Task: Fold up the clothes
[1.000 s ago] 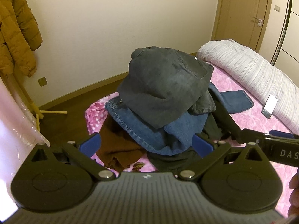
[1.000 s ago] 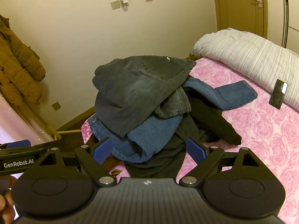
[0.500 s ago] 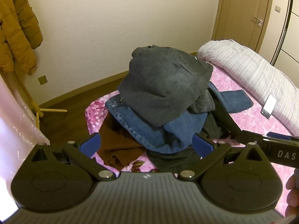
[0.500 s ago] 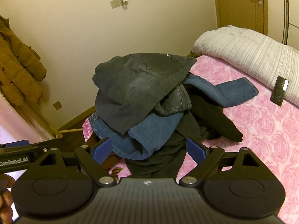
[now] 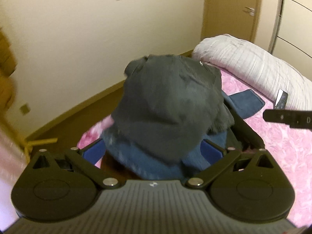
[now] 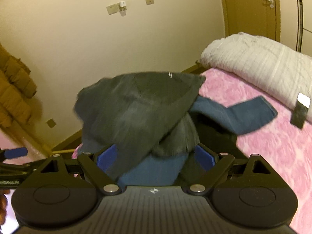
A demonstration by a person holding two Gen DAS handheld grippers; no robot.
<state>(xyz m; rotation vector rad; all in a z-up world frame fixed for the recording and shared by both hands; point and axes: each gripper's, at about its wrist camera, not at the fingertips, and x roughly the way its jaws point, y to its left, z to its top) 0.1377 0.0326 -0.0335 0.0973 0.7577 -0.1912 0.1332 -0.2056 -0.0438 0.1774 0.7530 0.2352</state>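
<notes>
On the pink bed (image 5: 288, 156), the unfolded heap topped by grey jeans (image 5: 167, 105) is now seen nearer than a second ago, both grippers (image 5: 153, 150) (image 6: 156, 156) spread wide, nothing pinched, suggesting a grab is approached.

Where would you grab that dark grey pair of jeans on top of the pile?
Probably by the loose lower edge of the dark grey jeans, coming from the near side. They drape over the blue jeans, and that edge hangs between the open right gripper fingers. The open left gripper could take the same edge.
</notes>
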